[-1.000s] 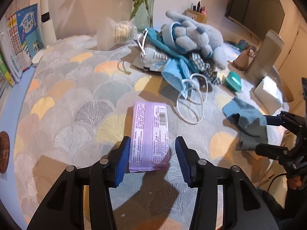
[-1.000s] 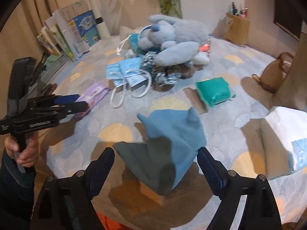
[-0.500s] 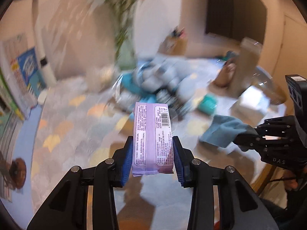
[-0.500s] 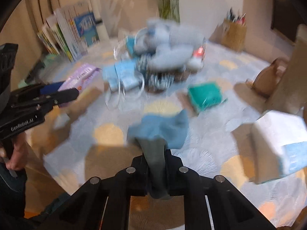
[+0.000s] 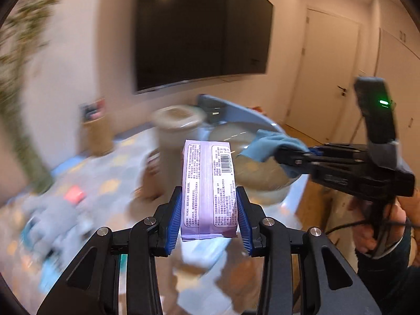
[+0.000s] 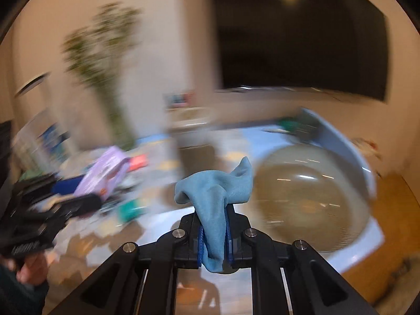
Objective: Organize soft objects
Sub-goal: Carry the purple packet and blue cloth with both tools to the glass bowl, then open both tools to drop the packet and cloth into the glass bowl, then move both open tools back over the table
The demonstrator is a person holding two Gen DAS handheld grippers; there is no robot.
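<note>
My left gripper [image 5: 208, 218] is shut on a purple tissue pack [image 5: 208, 183] and holds it upright in the air above the table. My right gripper [image 6: 213, 232] is shut on a blue cloth [image 6: 218, 191] that bunches above the jaws. The cloth also shows in the left wrist view [image 5: 273, 144], held over a large clear bowl [image 5: 260, 173]. The bowl lies ahead and right in the right wrist view [image 6: 309, 204]. The purple pack shows at left there [image 6: 105, 173]. A grey plush toy [image 5: 57, 215] lies blurred at lower left.
A tall beige canister [image 5: 178, 136] stands behind the purple pack. A pen holder [image 5: 95, 131] and a plant [image 5: 23, 92] stand at the back left. A dark TV [image 5: 202, 31] hangs on the wall. A green pouch [image 6: 131, 208] lies on the table.
Both grippers have lifted off the table and swung to the right toward the clear bowl, each carrying its object. The views are blurred by the motion.
</note>
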